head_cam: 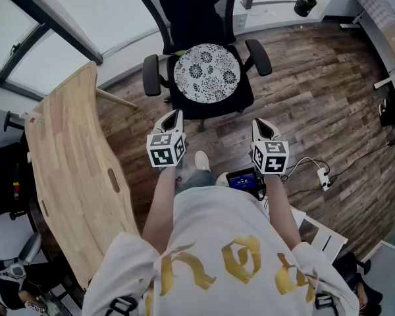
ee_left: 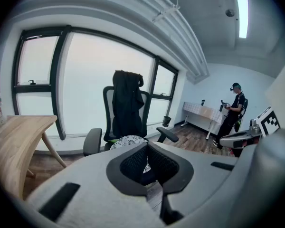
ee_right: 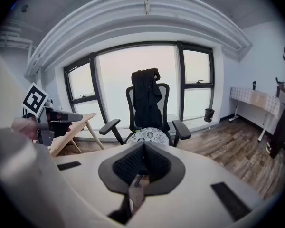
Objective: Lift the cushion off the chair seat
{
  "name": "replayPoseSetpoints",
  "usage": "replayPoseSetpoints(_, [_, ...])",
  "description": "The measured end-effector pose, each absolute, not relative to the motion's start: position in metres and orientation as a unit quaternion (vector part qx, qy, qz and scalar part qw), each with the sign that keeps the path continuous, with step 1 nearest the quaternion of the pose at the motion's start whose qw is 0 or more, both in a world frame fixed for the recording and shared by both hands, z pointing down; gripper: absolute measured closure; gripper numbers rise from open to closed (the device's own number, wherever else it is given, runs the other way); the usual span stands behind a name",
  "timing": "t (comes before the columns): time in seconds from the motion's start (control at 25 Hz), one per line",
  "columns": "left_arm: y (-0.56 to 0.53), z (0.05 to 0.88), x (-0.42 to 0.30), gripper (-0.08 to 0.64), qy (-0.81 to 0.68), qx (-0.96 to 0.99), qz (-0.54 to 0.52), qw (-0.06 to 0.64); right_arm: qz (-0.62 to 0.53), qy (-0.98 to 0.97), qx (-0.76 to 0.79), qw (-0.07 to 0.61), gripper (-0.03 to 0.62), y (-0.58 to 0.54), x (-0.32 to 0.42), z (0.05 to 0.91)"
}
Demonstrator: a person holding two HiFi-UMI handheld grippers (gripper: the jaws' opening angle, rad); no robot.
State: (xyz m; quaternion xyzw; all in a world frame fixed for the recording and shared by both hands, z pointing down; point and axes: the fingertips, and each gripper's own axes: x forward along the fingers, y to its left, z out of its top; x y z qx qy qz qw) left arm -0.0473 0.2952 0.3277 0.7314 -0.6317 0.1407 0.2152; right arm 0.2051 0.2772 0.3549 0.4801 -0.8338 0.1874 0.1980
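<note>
A round white cushion with a black flower print (head_cam: 207, 73) lies on the seat of a black office chair (head_cam: 204, 18); a dark garment hangs over the chair's back. The same cushion (ee_left: 128, 141) (ee_right: 148, 136) shows in both gripper views, straight ahead. My left gripper (head_cam: 176, 115) is shut and empty, held in the air short of the chair's front left. My right gripper (head_cam: 261, 123) is shut and empty too, short of the chair's front right. Neither touches the cushion. Each gripper (ee_left: 147, 145) (ee_right: 143, 145) has its tips pressed together.
A light wooden table (head_cam: 72, 170) stands to my left, close to the chair. A white power strip with a cable (head_cam: 323, 175) lies on the wooden floor at the right. A person (ee_left: 230, 118) stands by a far table (ee_left: 202, 112). A black bin (head_cam: 305, 4) sits by the window.
</note>
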Motion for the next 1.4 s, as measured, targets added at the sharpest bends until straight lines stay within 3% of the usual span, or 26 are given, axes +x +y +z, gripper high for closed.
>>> replayPoseSetpoints(0.84, [0.325, 0.347, -0.064, 0.550, -0.648, 0.703, 0.174, 0.236, 0.231, -0.829, 0.475, 0.186, 0.581, 0.288, 0.218, 0.373])
replayPoseSetpoints(1.4, [0.237, 0.382, -0.082, 0.551, -0.629, 0.710, 0.189, 0.254, 0.280, -0.831, 0.443, 0.185, 0.581, 0.208, 0.189, 0.394])
